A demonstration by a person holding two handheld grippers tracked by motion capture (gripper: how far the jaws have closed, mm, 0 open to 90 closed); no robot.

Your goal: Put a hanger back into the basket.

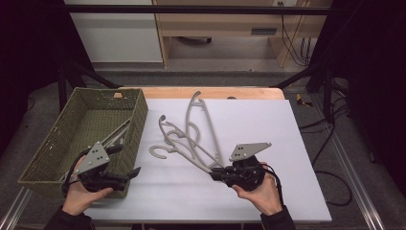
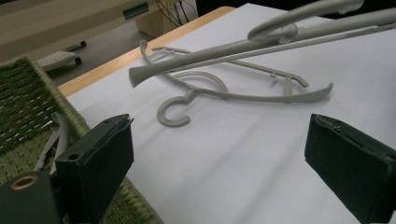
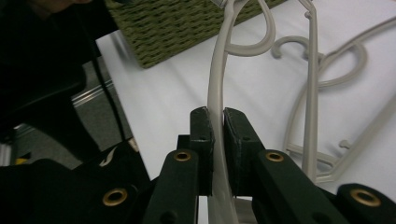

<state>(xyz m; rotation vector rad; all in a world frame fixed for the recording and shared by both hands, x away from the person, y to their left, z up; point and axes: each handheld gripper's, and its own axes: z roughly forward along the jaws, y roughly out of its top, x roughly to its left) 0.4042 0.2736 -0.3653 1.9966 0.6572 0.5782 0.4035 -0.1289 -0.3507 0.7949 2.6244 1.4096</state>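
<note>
Several grey plastic hangers lie tangled on the white sheet [image 1: 268,191] near the middle of the table, and one more [image 1: 117,134] already rests inside the woven basket [image 1: 139,115] at nine o'clock. We judge the work in hand to be moving the hangers into that basket.

Our right gripper [image 1: 216,173] sits at five o'clock of the pile, its jaws pinched shut on the thin arm of one hanger [image 3: 215,93], which rises between the pads and curves away toward the basket. Our left gripper [image 1: 134,172] hovers at the basket's near corner, about seven o'clock of the pile, jaws spread wide with nothing between them. In its own view the hook of a flat-lying hanger [image 2: 173,114] sits straight ahead at twelve o'clock, apart from the pads.

We expect these hangers to be light and stiff, with a smooth, rather slippery surface, so a grip on a thin rod can swivel. They also snag: hooks and notched arms interlock, and lifting one may drag its neighbours. The held hanger [image 1: 194,153] is gripped at its arm end, so it will hang long and want to pivot; a hold nearer the neck would steady it. The left gripper could take the hook end to share the load.
</note>
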